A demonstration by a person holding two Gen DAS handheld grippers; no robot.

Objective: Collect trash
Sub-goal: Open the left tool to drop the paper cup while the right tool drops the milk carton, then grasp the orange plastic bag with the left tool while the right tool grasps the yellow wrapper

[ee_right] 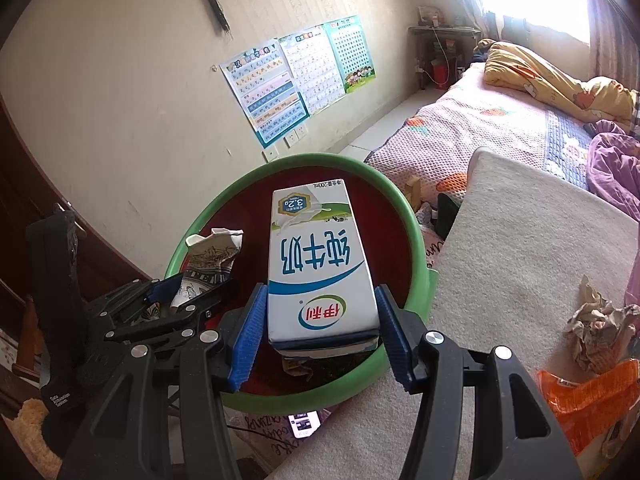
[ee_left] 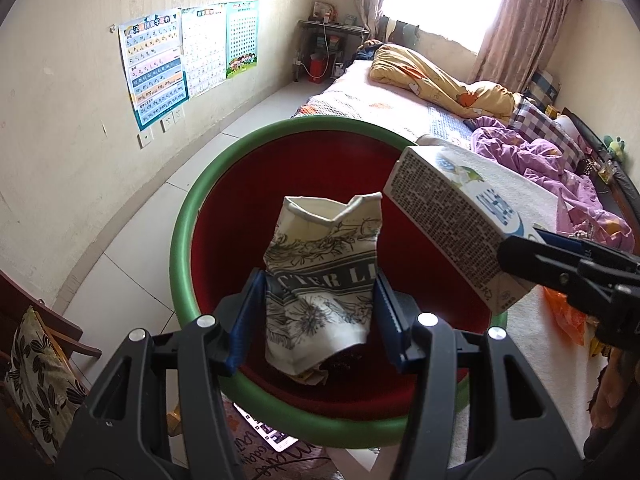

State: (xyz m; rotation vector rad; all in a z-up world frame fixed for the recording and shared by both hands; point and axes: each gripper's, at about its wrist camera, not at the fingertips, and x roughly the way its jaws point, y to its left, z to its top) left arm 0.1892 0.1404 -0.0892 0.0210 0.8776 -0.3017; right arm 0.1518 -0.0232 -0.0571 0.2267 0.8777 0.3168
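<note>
Two pieces of trash are held over one bin: a crushed paper cup [ee_left: 320,276] and a milk carton [ee_right: 320,268]. The cup is white with grey botanical print and a dented rim, its body creased; the carton is white and blue with Chinese lettering (seen upside down in the right wrist view) and fine print on its side. The left gripper [ee_left: 318,320] is closed to a narrow gap on the cup, blue pads pressing both sides. The right gripper [ee_right: 318,336] clamps the carton's base likewise. Both hang above the green-rimmed, red-lined bin [ee_left: 180,240], the carton at 3 o'clock of the cup. Toward 4 o'clock on the white mat [ee_right: 500,264] lie one crumpled paper wad [ee_right: 596,332] and one orange wrapper [ee_right: 584,404].
</note>
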